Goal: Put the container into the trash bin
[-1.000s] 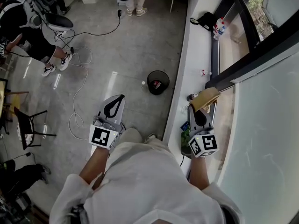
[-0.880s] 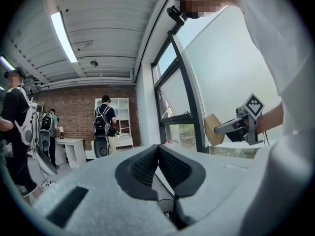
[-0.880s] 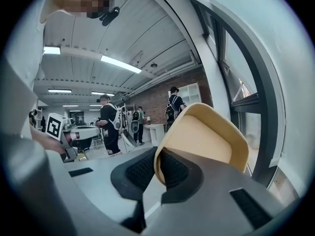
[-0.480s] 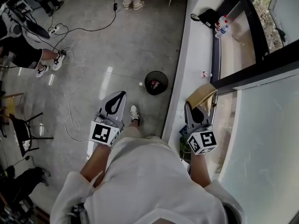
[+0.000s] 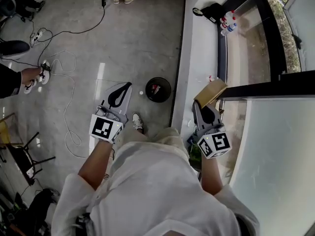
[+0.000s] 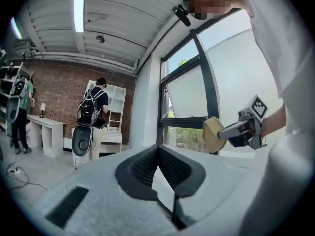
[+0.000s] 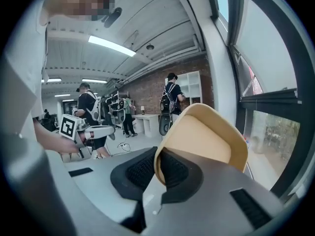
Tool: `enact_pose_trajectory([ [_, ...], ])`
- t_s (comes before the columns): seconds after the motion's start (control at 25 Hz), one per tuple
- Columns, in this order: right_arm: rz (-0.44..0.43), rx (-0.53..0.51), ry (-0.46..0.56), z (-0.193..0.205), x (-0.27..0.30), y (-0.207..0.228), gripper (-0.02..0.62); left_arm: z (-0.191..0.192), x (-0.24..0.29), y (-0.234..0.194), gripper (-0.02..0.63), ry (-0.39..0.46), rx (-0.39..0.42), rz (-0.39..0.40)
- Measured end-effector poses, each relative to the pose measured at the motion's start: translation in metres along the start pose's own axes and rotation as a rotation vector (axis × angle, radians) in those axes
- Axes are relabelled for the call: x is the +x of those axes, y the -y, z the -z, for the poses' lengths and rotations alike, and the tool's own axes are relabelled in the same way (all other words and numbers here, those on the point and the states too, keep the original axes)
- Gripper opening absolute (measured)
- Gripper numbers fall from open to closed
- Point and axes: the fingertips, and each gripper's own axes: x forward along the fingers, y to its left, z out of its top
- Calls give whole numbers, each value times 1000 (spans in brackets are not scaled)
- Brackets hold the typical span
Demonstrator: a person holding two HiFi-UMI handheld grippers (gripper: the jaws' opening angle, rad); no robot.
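- Presently the container (image 5: 210,93), a flat tan piece with a raised rim, hangs in the air over the white ledge (image 5: 196,58). In the head view its long axis runs slantwise, from the jaws up toward the window side.
- In the right gripper view the container (image 7: 206,134) rises up and to the right from the jaws, with its hollow side turned to the camera.
- The right gripper (image 5: 203,105) has its jaws nearly together, clamped on the container's lower edge; the pads (image 7: 140,171) press it from both sides.
- The left gripper (image 5: 125,86) is held over the floor with its jaws meeting at the tips and nothing between them (image 6: 158,149).
- The black round trash bin (image 5: 158,79) stands on the floor at the foot of the ledge, between the two grippers in the head view and ahead of them, well apart from the container; the ledge's edge lies between the two.
- Farther along the ledge are some bottles (image 5: 227,19) and a black bag (image 5: 212,10); cables (image 5: 69,68) trail over the floor at left.
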Motion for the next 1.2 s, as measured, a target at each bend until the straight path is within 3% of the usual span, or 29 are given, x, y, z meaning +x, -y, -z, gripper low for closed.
enact_pose_trajectory([
  [0.16,20,40,1,-2,19,20,20,-5,47,-5,17,10,-41,41],
  [0.32,-3,60,-6,9,39,43,20,-13,86,8,17,-7,-9,79],
  [0.6,-49,157,-13,27,66,87,20,0,110,8,17,-92,37,29],
  [0.8,-120,132,-122,70,102,94,20,29,126,3,17,-130,-39,-16],
  [1.2,-230,131,-330,175,151,70,20,98,149,-7,17,-216,-97,-8],
])
